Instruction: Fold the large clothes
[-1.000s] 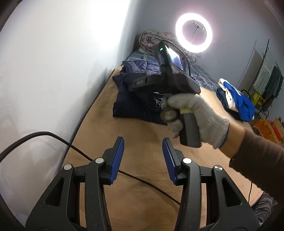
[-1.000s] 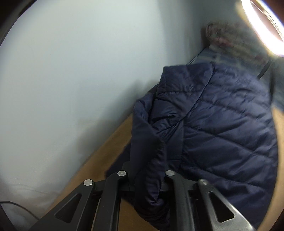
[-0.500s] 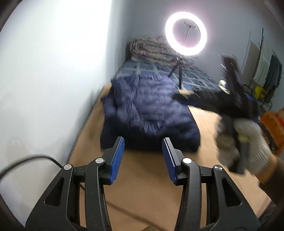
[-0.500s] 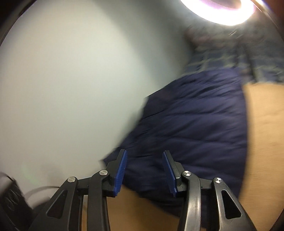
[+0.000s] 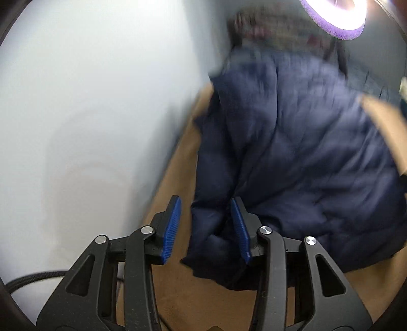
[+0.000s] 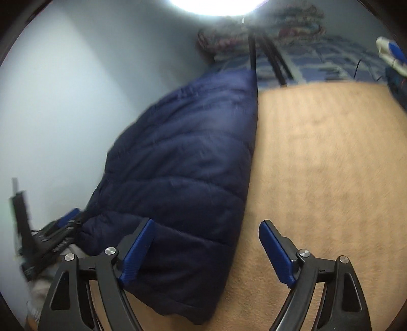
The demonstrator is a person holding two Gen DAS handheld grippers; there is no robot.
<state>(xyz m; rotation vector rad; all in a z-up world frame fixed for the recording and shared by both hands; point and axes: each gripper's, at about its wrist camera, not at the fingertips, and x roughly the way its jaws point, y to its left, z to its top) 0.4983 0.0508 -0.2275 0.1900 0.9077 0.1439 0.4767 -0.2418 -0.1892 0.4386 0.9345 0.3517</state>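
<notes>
A navy quilted puffer jacket point(image 5: 292, 157) lies folded on the tan blanket point(image 5: 193, 292), close to the wall. My left gripper point(image 5: 206, 229) is open, and the jacket's near left corner sits between its blue pads without being pinched. In the right wrist view the jacket point(image 6: 183, 163) lies to the left, its straight folded edge running away from me. My right gripper point(image 6: 206, 252) is wide open over the jacket's near right corner, with its left pad point(image 6: 137, 252) on the fabric and its right pad over bare blanket.
A pale wall point(image 5: 89, 114) runs along the left. A lit ring light point(image 5: 335, 17) on a tripod point(image 6: 267, 58) stands behind the jacket, with a checked bedspread point(image 6: 325, 61) and piled bedding beyond. A black cable point(image 5: 30, 280) trails at the left. The left gripper's body shows in the right wrist view point(image 6: 51, 242).
My right gripper let go of the jacket fold, opened wide and pulled back to the near right corner. My left gripper moved forward until the jacket's near left corner lay between its pads.
</notes>
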